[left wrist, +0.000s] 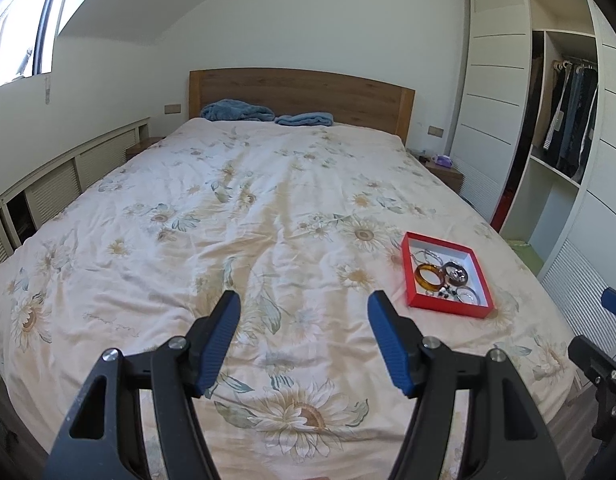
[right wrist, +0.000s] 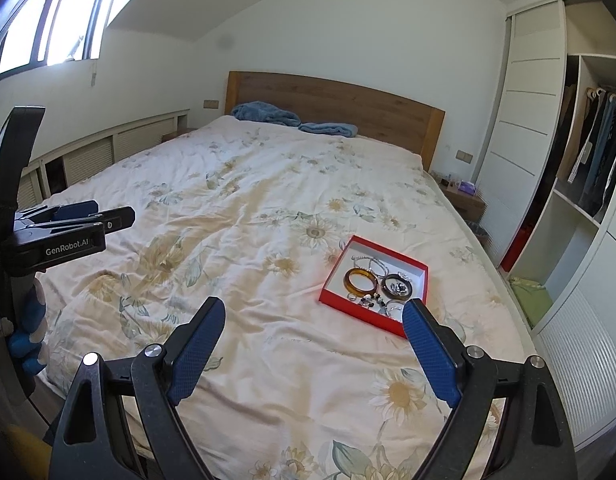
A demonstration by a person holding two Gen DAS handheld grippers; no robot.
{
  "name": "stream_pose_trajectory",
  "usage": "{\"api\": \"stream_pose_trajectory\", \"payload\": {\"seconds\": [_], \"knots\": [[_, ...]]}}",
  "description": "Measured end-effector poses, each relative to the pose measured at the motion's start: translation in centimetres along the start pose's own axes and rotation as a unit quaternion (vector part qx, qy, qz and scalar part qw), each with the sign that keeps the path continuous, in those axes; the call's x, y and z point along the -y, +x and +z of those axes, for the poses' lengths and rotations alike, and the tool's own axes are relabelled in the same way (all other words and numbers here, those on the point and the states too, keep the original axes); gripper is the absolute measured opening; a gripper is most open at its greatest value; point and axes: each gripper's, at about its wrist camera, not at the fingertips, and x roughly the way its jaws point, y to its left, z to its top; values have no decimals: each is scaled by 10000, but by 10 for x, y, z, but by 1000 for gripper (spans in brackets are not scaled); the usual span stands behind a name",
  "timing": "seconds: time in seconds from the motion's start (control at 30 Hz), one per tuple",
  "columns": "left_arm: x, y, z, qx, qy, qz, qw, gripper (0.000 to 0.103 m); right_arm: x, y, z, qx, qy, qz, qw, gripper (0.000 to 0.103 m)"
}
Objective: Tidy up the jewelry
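A shallow red tray [left wrist: 407, 272] [right wrist: 423, 283] with a white inside lies on the flowered bedspread, at the right side of the bed. In it are an amber bangle [left wrist: 429, 278] [right wrist: 361, 281], a dark bangle [left wrist: 457, 273] [right wrist: 398, 285] with silver pieces inside it, a silver chain and small beads. My left gripper [left wrist: 304, 300] is open and empty above the bed, left of the tray. My right gripper [right wrist: 314, 308] is open and empty, with its right fingertip [right wrist: 418, 314] over the tray's near corner.
The bed [left wrist: 228, 220] has a wooden headboard [left wrist: 304, 92] and blue folded blankets [left wrist: 238, 111] at its far end. A nightstand [left wrist: 444, 174] and an open wardrobe [left wrist: 564, 140] with hanging clothes stand at the right. Louvred cabinets [left wrist: 52, 196] run along the left wall.
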Motion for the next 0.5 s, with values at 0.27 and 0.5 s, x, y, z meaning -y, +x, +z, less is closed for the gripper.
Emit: {"api": "stream_pose_trajectory", "payload": {"seconds": [0.27, 0.5], "knots": [[3, 4, -2, -61, 43, -151, 9999, 64, -2, 1, -1, -36, -122, -38, 9999, 90], [4, 13, -3, -162, 44, -232, 9996, 64, -4, 8, -1, -105, -183, -13, 9998, 92]]}}
